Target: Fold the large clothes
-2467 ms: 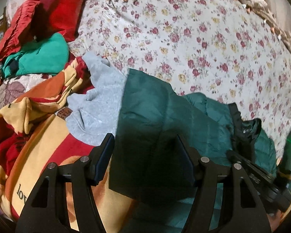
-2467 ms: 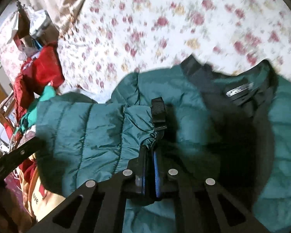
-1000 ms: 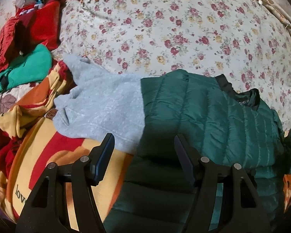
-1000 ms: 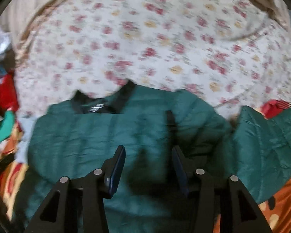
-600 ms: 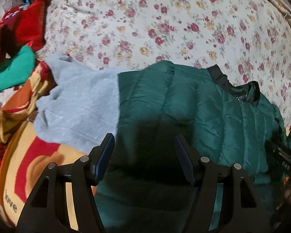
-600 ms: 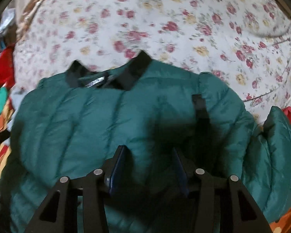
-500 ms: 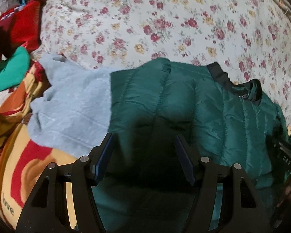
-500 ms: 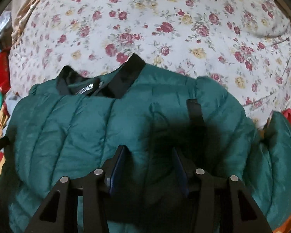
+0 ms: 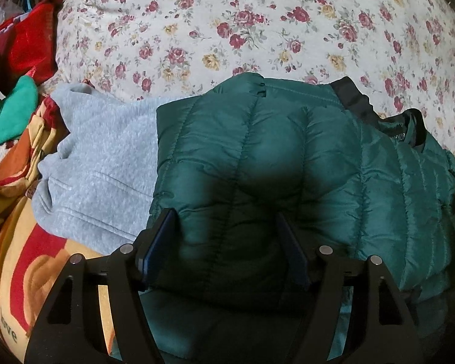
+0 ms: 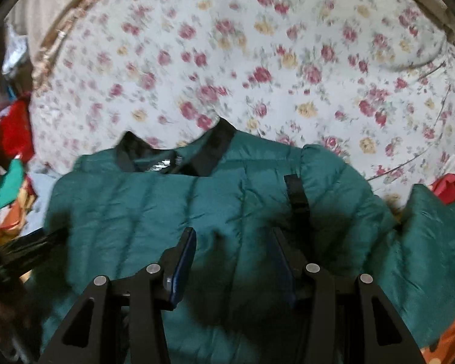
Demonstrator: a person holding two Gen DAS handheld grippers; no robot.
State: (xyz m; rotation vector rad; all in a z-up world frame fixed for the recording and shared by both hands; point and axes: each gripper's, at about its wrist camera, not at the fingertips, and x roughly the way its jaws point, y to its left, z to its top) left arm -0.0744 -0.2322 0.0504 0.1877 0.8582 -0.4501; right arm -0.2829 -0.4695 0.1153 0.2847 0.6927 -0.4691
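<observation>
A dark green quilted puffer jacket (image 9: 288, 157) lies on the bed with its black collar (image 9: 352, 100) at the far side. Its left sleeve is folded in over the body. My left gripper (image 9: 226, 227) is open and empty, just above the jacket's left half. In the right wrist view the jacket (image 10: 173, 206) fills the lower half, its collar (image 10: 215, 148) towards the far side. My right gripper (image 10: 233, 242) is open and empty above the jacket's chest. The other sleeve (image 10: 433, 242) lies out to the right.
A floral bedsheet (image 9: 257, 30) covers the bed beyond the jacket. A light grey fleece garment (image 9: 103, 163) lies left of the jacket, partly under it. Red, green and yellow clothes (image 9: 18, 115) are piled at the left. The left gripper's frame (image 10: 24, 248) shows at the right view's left edge.
The right gripper let go of the sleeve cuff it held 2.5 s ago and opened. Both grippers moved closer over the jacket, which now lies flatter with the sleeve folded in.
</observation>
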